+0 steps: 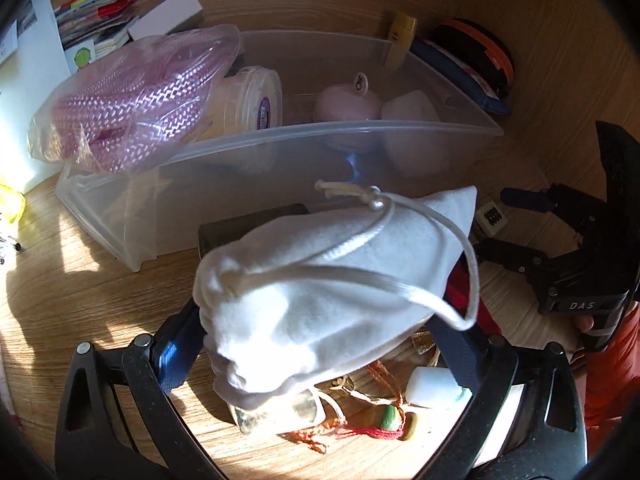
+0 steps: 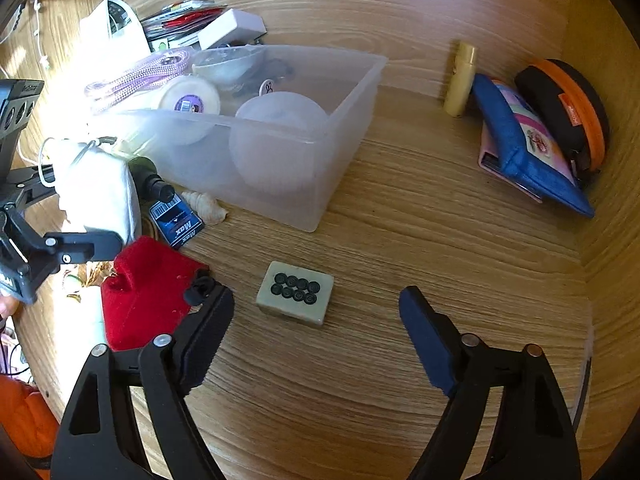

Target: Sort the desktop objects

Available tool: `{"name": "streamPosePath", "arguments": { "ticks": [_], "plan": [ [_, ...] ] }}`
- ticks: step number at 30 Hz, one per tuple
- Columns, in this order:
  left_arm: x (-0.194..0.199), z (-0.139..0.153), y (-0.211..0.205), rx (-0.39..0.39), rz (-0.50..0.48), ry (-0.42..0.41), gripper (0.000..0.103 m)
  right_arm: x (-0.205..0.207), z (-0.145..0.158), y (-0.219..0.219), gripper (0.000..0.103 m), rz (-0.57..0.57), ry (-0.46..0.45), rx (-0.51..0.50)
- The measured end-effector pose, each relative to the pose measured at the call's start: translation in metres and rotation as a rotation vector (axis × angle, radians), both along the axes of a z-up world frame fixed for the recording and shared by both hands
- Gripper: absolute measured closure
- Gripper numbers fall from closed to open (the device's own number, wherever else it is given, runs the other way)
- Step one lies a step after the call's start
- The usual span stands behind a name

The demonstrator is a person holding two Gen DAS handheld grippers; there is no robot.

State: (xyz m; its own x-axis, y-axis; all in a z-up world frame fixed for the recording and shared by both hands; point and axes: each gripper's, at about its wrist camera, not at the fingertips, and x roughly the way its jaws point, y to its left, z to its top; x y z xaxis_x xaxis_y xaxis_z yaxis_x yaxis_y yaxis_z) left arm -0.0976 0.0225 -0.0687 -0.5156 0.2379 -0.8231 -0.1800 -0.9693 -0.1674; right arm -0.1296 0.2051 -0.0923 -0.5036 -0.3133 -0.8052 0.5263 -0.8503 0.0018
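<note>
My left gripper [image 1: 316, 320] is shut on a white drawstring pouch [image 1: 320, 292] and holds it above the desk, just in front of the clear plastic bin [image 1: 280, 148]. The pouch also shows in the right wrist view [image 2: 96, 188], at the left beside the bin [image 2: 348, 120]. My right gripper [image 2: 316, 320] is open and empty, low over the desk, with a mahjong tile [image 2: 295, 293] lying between and just beyond its fingers. The bin holds a pink mesh bag [image 1: 132, 96], a tape roll [image 1: 252, 96], and pale round things.
A red pouch [image 2: 148, 288], a blue Max staple box [image 2: 178, 222] and a shell [image 2: 206, 206] lie left of the tile. Beads, cords and an eraser [image 1: 430, 386] lie under the pouch. A yellow tube [image 2: 462, 80], blue pouch [image 2: 520, 148] and orange-black case [image 2: 572, 108] stand at the back right.
</note>
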Motion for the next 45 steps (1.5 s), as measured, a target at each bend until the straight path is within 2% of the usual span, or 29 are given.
{"name": "streamPosePath", "arguments": {
  "ticks": [8, 10, 14, 16, 17, 19, 25, 34, 45],
  "plan": [
    [-0.007, -0.004, -0.001, 0.039, 0.02, 0.02, 0.004, -0.008, 0.007, 0.003, 0.046, -0.014, -0.011, -0.017],
    [-0.008, -0.003, -0.002, 0.041, 0.013, 0.027, 0.011, -0.008, 0.01, 0.002, 0.051, -0.01, -0.006, -0.009],
    [-0.008, -0.002, -0.002, 0.053, 0.016, 0.037, 0.019, -0.009, 0.01, 0.0, 0.063, 0.002, 0.001, -0.004],
    [-0.007, -0.001, -0.006, 0.065, 0.019, 0.039, 0.032, -0.011, 0.01, -0.001, 0.069, 0.005, -0.003, -0.011],
    [-0.006, -0.001, -0.008, 0.078, 0.018, 0.037, 0.034, -0.011, 0.011, -0.001, 0.072, 0.006, -0.005, -0.015],
    [-0.003, 0.0, -0.012, 0.092, 0.013, 0.039, 0.043, -0.012, 0.011, 0.001, 0.072, 0.008, -0.008, -0.024],
    [0.011, 0.008, -0.016, 0.07, 0.018, 0.073, 0.06, -0.008, 0.016, 0.003, 0.072, 0.015, 0.018, -0.037],
    [0.021, 0.016, -0.03, 0.09, 0.059, 0.098, 0.068, -0.002, 0.027, 0.008, 0.072, 0.0, 0.038, -0.076],
    [0.033, 0.044, -0.048, 0.094, 0.114, 0.183, 0.072, 0.003, 0.044, 0.007, 0.072, -0.001, 0.09, -0.112]
  ]
}}
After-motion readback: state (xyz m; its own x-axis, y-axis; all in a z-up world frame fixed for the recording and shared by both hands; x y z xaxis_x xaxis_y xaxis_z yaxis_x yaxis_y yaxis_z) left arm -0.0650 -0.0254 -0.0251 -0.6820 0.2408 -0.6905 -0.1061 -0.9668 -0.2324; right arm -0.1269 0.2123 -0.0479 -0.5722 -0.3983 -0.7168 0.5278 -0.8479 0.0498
